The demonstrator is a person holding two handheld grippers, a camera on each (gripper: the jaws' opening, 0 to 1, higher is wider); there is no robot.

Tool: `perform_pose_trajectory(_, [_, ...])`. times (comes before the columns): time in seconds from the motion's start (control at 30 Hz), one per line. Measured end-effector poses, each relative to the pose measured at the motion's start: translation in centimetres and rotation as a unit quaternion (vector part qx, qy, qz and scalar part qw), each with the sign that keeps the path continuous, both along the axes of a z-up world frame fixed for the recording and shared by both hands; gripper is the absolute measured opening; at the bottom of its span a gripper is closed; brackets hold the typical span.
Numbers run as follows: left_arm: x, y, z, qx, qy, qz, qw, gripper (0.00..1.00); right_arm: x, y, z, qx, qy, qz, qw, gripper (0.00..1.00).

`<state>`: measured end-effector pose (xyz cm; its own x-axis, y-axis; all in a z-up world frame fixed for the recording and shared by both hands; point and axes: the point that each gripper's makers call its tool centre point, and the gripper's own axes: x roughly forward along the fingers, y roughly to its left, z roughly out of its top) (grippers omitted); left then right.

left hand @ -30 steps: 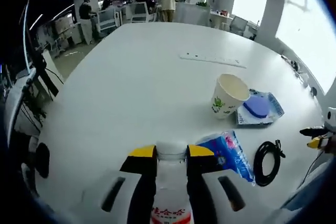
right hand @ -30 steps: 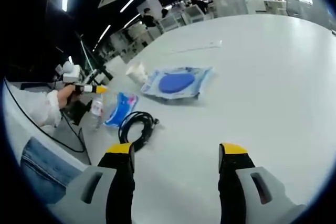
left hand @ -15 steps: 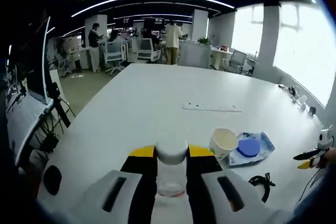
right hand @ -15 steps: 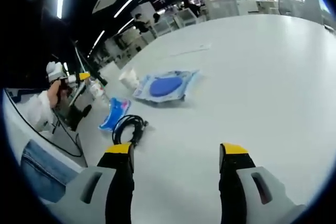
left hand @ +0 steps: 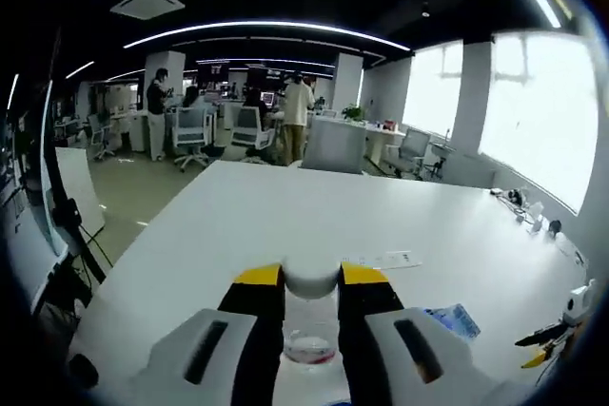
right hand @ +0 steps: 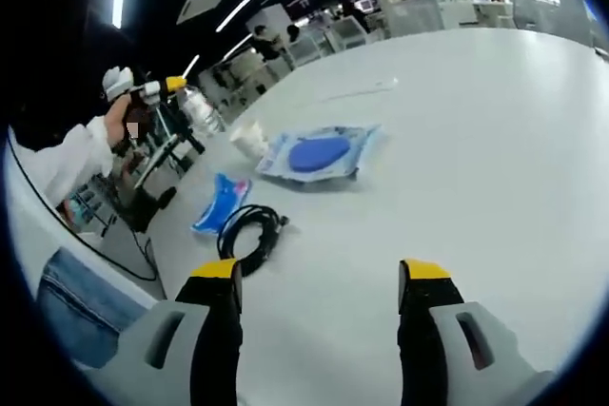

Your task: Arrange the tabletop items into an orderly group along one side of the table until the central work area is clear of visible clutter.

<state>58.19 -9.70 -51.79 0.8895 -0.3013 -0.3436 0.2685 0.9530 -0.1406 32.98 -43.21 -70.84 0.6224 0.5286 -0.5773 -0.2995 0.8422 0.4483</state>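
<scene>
My left gripper [left hand: 311, 276] is shut on a clear water bottle [left hand: 310, 338] with a white cap, held up above the white table [left hand: 238, 225]. In the right gripper view that gripper [right hand: 160, 87] and the bottle [right hand: 201, 109] hang in the air at the upper left, in a white-sleeved hand. My right gripper [right hand: 320, 273] stands open over bare table. Ahead of it lie a black coiled cable [right hand: 249, 228], a blue tissue pack [right hand: 218, 203], a paper cup [right hand: 250, 137] on its side and a clear packet with a blue disc [right hand: 319, 153].
A white power strip [right hand: 363, 90] lies further along the table, also seen as the strip [left hand: 382, 261] in the left gripper view. Beyond the table's far end are office chairs and standing people [left hand: 296, 116]. A tripod stands off the table's left edge.
The left gripper has lifted the bottle off the table and tilted upward, so the cup, pack and cable dropped from its view. The right gripper has barely moved.
</scene>
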Motion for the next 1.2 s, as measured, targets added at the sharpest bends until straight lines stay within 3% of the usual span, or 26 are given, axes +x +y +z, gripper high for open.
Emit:
perform_pose_trajectory(0.2, [1.0, -1.5, 0.1, 0.021, 0.002, -0.024, 0.9995, 0.18, 0.0, -0.6, -0.2, -0.001, 0.001, -0.008, 1.0, 0.65])
perform_pose_trajectory(0.6, [1.1, -3.5, -3.7, 0.072, 0.037, -0.053, 0.9953, 0.19, -0.1, -1.0, -0.4, 0.0, 0.004, -0.018, 0.9998, 0.65])
perform_pose_trajectory(1.2, [1.1, -3.5, -7.5, 0.05, 0.083, -0.033, 0.9948, 0.19, -0.2, -1.1, -0.8, -0.001, 0.01, -0.017, 0.9998, 0.65])
